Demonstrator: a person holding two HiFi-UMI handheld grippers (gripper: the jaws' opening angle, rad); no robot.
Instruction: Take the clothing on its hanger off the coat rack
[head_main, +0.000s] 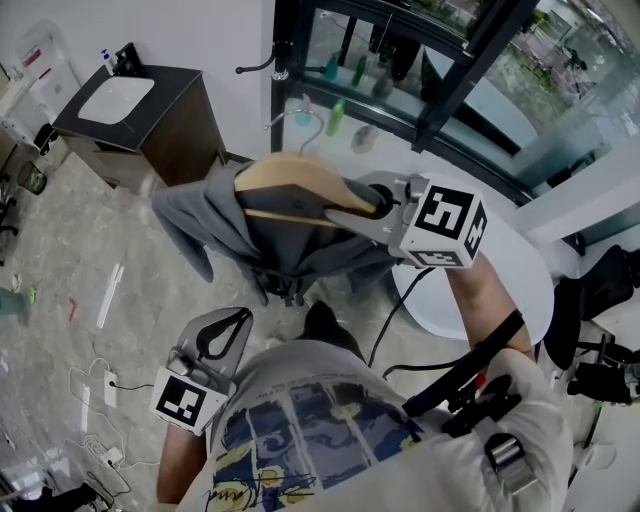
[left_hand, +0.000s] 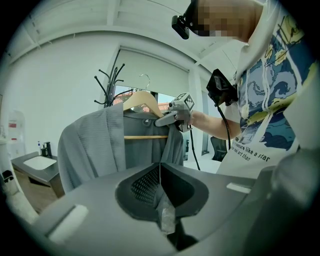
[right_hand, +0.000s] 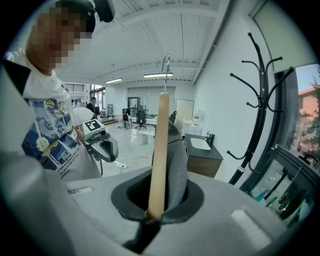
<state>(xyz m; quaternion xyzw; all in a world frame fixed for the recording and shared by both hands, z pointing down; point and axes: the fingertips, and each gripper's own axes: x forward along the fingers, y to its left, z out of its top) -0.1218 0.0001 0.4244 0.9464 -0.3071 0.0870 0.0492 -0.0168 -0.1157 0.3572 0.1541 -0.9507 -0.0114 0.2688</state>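
Since the right tool (right_hand: 150, 215) is clamped on only one end of the wooden hanger (head_main: 290, 185), the load hangs off a single point. The hanger could pivot in the jaws. If it dips, the grey garment (head_main: 200, 225), bunched toward 9 o'clock in the head view, could slide off the free shoulder. The metal hook (right_hand: 165, 62) appears clear of the coat rack (right_hand: 260, 115), which stands at 12 o'clock in the head view, near enough for a careless swing to snag its arms. The left tool (left_hand: 160, 170) is shut on nothing, low at 7 o'clock. The sink basin (head_main: 115, 98) at 10 o'clock looks empty. What the bottles (head_main: 336, 118) by the window hold is unclear.
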